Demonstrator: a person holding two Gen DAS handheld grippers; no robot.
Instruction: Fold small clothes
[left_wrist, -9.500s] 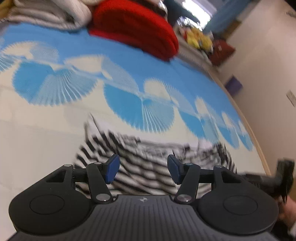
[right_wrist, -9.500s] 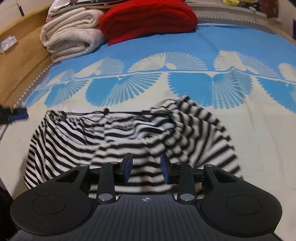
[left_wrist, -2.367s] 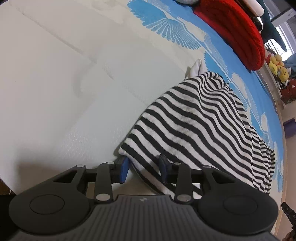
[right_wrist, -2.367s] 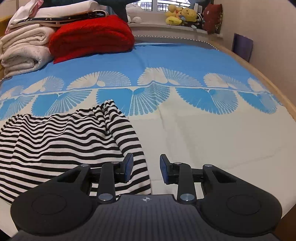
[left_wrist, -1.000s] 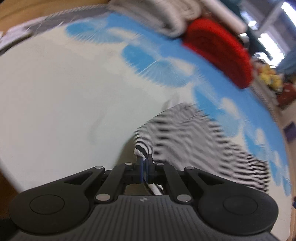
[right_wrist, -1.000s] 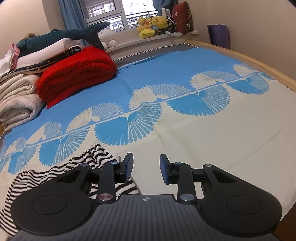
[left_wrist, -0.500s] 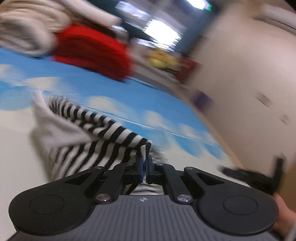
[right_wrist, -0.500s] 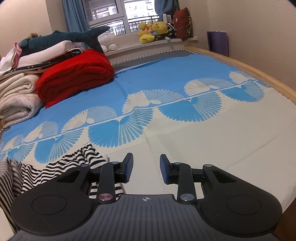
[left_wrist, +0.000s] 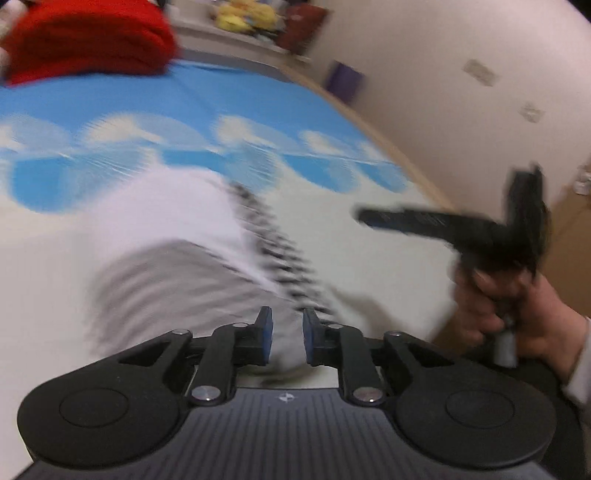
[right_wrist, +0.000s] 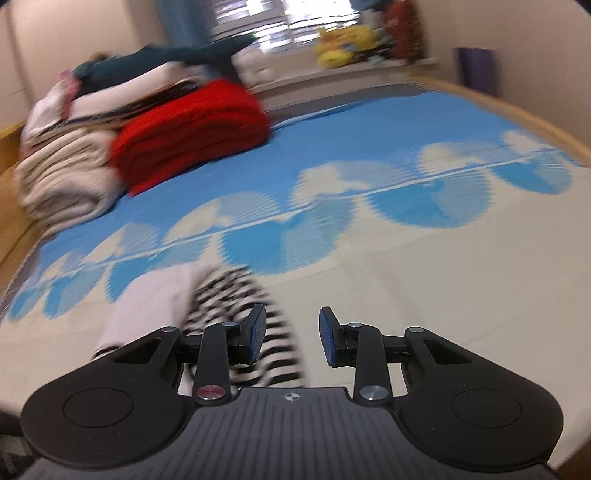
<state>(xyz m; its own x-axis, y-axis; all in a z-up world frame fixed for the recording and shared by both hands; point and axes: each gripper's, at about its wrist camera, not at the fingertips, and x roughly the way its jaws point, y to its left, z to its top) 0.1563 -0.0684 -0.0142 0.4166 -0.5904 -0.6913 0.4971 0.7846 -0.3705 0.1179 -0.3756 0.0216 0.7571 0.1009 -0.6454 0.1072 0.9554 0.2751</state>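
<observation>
Lying on the blue-and-cream fan-patterned bedspread (right_wrist: 369, 258), the black-and-white striped knit garment (right_wrist: 236, 295) sits folded over, its pale inner side up. Both the left gripper (left_wrist: 287, 334) and right gripper (right_wrist: 291, 334) hang above it with jaws parted, holding nothing. A careless regrasp could drag the soft layers askew, since nothing pins them. The red folded blanket (right_wrist: 192, 125) and cream towel stack (right_wrist: 62, 177) lie well apart, obstructing nothing.

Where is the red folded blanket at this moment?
In the right wrist view the red folded blanket lies at the far left of the bed, beside the pile of white towels.
</observation>
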